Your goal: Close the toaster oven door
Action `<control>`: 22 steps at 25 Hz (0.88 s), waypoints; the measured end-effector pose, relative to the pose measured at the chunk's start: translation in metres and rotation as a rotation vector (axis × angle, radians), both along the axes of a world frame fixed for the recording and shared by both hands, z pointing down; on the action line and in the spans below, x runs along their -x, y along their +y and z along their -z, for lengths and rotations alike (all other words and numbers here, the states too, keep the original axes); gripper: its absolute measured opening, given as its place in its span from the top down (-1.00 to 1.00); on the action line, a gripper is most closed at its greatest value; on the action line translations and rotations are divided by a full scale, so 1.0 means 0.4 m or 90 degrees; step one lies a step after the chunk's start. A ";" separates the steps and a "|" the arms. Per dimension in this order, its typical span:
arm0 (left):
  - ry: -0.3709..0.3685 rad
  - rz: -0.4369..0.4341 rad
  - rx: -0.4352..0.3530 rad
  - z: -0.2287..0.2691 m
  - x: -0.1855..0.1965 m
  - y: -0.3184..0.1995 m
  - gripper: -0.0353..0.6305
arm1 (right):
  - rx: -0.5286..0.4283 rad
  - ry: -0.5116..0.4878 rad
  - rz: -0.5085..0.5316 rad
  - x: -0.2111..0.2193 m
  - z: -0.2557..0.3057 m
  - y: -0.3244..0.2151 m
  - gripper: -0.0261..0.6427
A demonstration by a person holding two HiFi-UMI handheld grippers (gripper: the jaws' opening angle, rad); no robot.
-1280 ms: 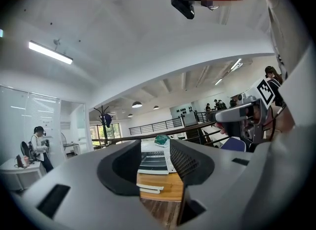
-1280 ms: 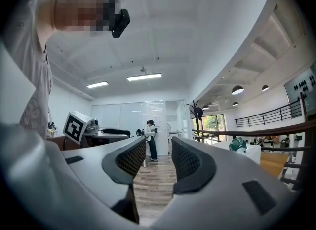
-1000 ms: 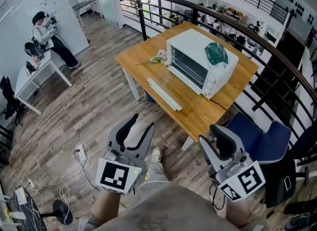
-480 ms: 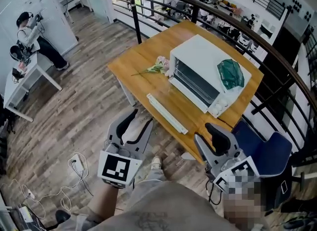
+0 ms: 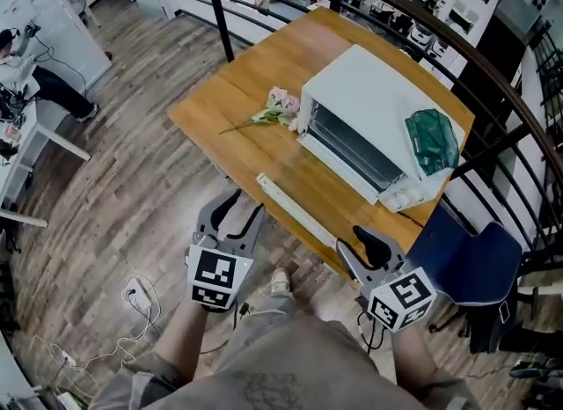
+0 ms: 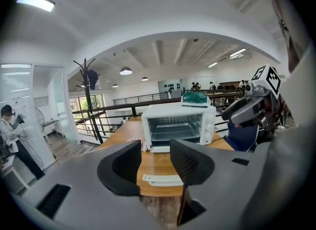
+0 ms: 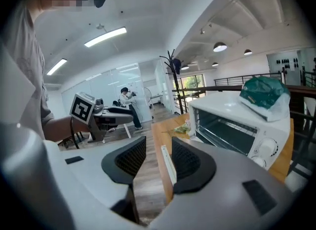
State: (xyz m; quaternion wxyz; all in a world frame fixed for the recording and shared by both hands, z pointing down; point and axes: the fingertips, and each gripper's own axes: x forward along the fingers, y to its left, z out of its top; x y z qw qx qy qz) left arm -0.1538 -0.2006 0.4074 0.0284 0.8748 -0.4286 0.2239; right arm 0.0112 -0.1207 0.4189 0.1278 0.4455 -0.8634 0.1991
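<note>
The white toaster oven (image 5: 369, 135) stands on the wooden table (image 5: 237, 91) with its front open. Its glass door is folded down flat, and the white handle bar (image 5: 295, 208) lies near the table's front edge. In the left gripper view the oven (image 6: 177, 123) faces me, cavity and rack showing. The right gripper view has the oven (image 7: 237, 125) to the right, with the handle bar (image 7: 168, 164) just beyond the jaws. My left gripper (image 5: 230, 219) hangs over the floor short of the table, open and empty. My right gripper (image 5: 369, 250) is at the table's front edge, also open and empty.
A green bag (image 5: 433, 140) lies on the oven's top. Pink flowers (image 5: 274, 107) lie on the table left of the oven. A blue chair (image 5: 466, 263) stands at the right, a black railing (image 5: 493, 74) runs behind the table, and a cable (image 5: 136, 298) lies on the floor.
The view has come closer to the table and both grippers have moved forward toward its front edge. The oven door still lies open. Both grippers' jaws stand as before.
</note>
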 end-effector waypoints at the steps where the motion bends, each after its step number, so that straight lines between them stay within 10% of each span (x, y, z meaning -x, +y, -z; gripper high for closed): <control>1: -0.010 -0.006 0.016 -0.032 0.002 -0.014 0.34 | 0.021 0.004 -0.011 -0.005 -0.030 -0.008 0.44; 22: -0.129 -0.043 0.280 -0.549 -0.075 0.015 0.34 | 0.326 0.066 -0.042 -0.123 -0.598 0.066 0.19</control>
